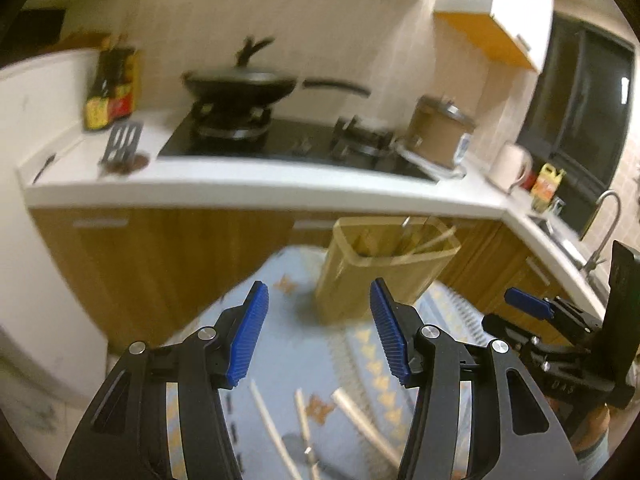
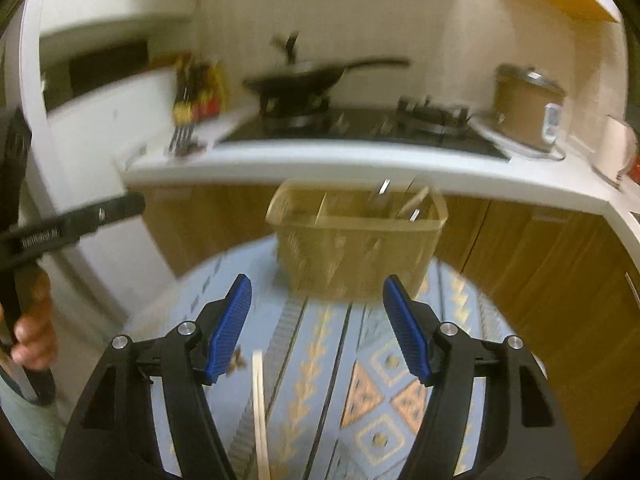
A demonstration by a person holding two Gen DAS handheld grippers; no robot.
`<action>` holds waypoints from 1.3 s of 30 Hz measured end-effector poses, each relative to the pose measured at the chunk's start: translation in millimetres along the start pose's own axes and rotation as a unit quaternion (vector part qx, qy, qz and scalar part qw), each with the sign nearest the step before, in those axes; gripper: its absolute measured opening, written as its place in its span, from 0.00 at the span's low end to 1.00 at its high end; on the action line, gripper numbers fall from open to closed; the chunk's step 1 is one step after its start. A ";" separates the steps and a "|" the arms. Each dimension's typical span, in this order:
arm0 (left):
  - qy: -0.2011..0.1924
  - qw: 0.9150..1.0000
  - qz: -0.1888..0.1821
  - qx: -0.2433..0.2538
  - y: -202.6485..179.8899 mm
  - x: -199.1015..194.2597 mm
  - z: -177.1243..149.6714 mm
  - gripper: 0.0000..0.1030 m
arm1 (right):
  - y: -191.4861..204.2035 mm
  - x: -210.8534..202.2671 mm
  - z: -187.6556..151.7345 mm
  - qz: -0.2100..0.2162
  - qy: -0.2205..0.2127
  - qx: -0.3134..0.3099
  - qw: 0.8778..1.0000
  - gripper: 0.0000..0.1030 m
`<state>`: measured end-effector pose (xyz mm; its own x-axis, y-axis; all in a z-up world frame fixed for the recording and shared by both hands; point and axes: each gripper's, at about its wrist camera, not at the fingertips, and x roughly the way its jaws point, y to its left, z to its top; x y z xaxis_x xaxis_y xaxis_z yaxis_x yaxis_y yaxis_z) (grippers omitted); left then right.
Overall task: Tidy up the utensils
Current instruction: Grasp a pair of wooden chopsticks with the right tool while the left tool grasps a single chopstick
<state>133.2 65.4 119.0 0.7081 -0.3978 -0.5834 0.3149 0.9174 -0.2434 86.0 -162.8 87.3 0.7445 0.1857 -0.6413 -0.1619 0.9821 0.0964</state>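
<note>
— What did the left wrist view catch? The left gripper [image 1: 318, 334] stood with its blue fingers [image 1: 249, 336] partly apart and nothing between them, above the patterned cloth [image 1: 280, 320] on the tabletop. Three pale wooden utensils [image 1: 362, 420] lay loose on the cloth below, and the right gripper [image 1: 528, 304] showed at the frame's right edge.

— And the right wrist view? The right gripper [image 2: 318, 330] was also spread wide and empty; only one wooden stick [image 2: 259, 408] lay beneath it. A hand [image 2: 34, 340] gripped the left tool's handle at the left edge. This view showed the beige utensil basket [image 2: 352, 248] head-on, divided into compartments, with metal and wooden handles [image 2: 400, 200] leaning in its right side; its left compartment was too blurred to read.
</note>
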 end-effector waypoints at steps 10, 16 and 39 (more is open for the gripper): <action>0.119 0.991 0.009 -0.059 54.0 37.5 -68.8 0.48 | 34.3 71.4 -57.3 0.050 0.158 -0.003 0.986 0.62; 0.175 0.982 0.012 -0.075 65.3 69.0 -92.5 0.40 | 36.0 111.9 -79.7 0.091 0.238 0.030 0.967 0.40; 0.233 0.968 0.089 0.004 41.3 123.5 -121.6 0.10 | 59.5 142.1 -94.5 0.023 0.247 -0.045 0.968 0.17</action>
<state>156.8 55.6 -57.4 0.3905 -0.1824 -0.9024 0.2202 0.9702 -0.1008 121.0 -81.0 -70.0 0.3377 0.1687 -0.9260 -0.2592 0.9624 0.0808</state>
